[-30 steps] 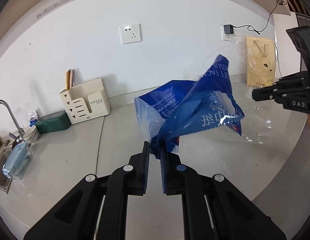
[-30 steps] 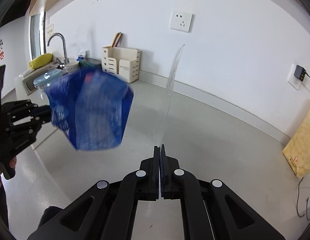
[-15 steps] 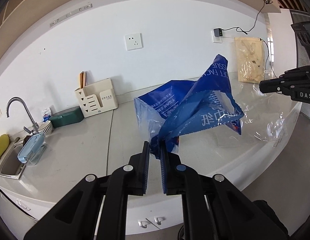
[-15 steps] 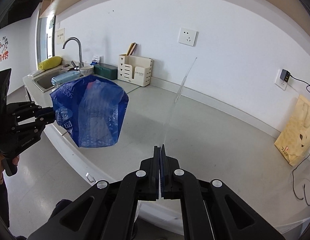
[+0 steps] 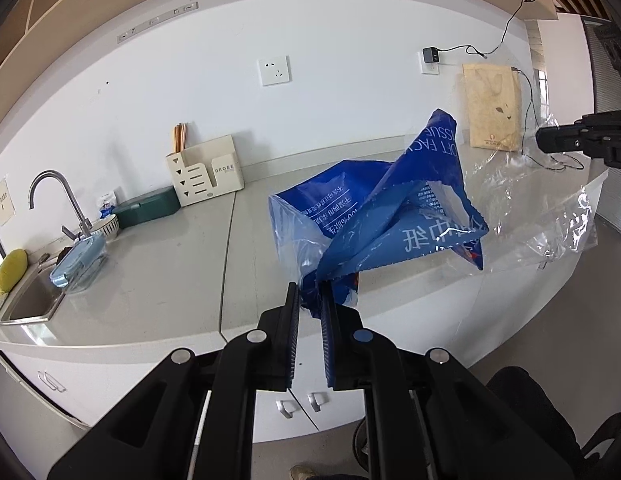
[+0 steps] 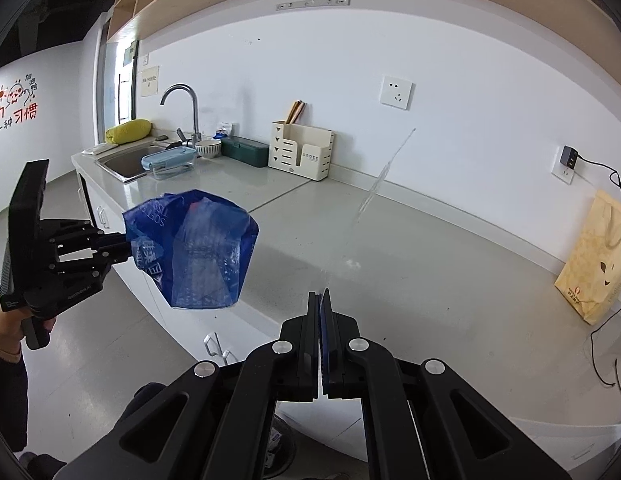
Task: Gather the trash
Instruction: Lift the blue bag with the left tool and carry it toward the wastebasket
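My left gripper point(image 5: 310, 300) is shut on a crumpled blue tissue wrapper point(image 5: 374, 224) with white print and holds it in the air in front of the counter. The wrapper also shows in the right wrist view point(image 6: 198, 248), with the left gripper point(image 6: 122, 246) at the far left. My right gripper point(image 6: 320, 300) is shut on a clear plastic film point(image 6: 374, 188), seen edge-on rising from the jaws. In the left wrist view the film point(image 5: 550, 216) hangs wide and wrinkled from the right gripper point(image 5: 544, 142) at the right edge.
A grey counter point(image 5: 170, 264) runs along a white wall. On it stand a cream utensil holder point(image 5: 206, 174), a green box point(image 5: 148, 208), a bowl, a clear container point(image 5: 78, 256) and a sink with tap point(image 5: 30, 300). A yellow paper bag point(image 6: 598, 256) leans at the right. White cabinets point(image 5: 302, 404) are below.
Both grippers have pulled back and away from the counter, each with its piece of plastic held; the counter's front edge, cabinets and floor have come into view.
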Demonstrator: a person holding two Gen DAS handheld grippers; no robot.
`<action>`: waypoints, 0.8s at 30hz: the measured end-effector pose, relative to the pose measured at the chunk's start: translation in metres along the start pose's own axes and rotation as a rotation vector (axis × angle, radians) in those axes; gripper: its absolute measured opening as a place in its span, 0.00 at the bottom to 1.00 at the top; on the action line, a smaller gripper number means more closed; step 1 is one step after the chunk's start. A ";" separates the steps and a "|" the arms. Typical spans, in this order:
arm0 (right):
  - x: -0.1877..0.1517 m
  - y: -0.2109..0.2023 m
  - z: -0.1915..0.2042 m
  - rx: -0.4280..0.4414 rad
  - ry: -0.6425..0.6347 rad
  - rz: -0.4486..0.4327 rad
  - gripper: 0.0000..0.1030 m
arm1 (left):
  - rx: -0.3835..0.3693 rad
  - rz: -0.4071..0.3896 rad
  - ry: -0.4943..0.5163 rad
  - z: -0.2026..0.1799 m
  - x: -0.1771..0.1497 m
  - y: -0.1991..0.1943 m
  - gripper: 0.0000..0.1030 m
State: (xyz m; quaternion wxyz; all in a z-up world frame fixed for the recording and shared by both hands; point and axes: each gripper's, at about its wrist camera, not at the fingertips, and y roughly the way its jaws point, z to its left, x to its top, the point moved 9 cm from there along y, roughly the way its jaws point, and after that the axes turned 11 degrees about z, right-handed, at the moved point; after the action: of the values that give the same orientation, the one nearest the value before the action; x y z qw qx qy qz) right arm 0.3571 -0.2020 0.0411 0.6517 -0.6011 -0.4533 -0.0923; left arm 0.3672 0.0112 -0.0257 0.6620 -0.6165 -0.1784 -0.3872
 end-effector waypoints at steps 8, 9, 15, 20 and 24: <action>-0.026 -0.013 0.022 0.014 -0.052 0.001 0.05 | -0.025 0.056 0.004 -0.012 -0.043 0.014 0.11; -0.028 -0.013 0.022 0.017 -0.052 0.002 0.05 | -0.035 0.065 0.001 -0.014 -0.047 0.018 0.11; -0.037 -0.013 0.026 0.058 -0.024 -0.010 0.06 | -0.077 0.116 0.011 -0.028 -0.061 0.039 0.11; -0.056 -0.011 0.030 0.071 -0.019 -0.011 0.06 | -0.095 0.165 0.021 -0.041 -0.080 0.058 0.11; -0.072 0.003 0.037 0.084 -0.034 0.015 0.06 | -0.110 0.224 0.035 -0.053 -0.099 0.079 0.11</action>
State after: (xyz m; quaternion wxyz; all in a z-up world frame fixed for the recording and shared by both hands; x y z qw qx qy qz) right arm 0.3001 -0.2002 -0.0162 0.6693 -0.5780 -0.4633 -0.0579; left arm 0.3491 -0.0156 -0.1593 0.6692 -0.6611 -0.0753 -0.3308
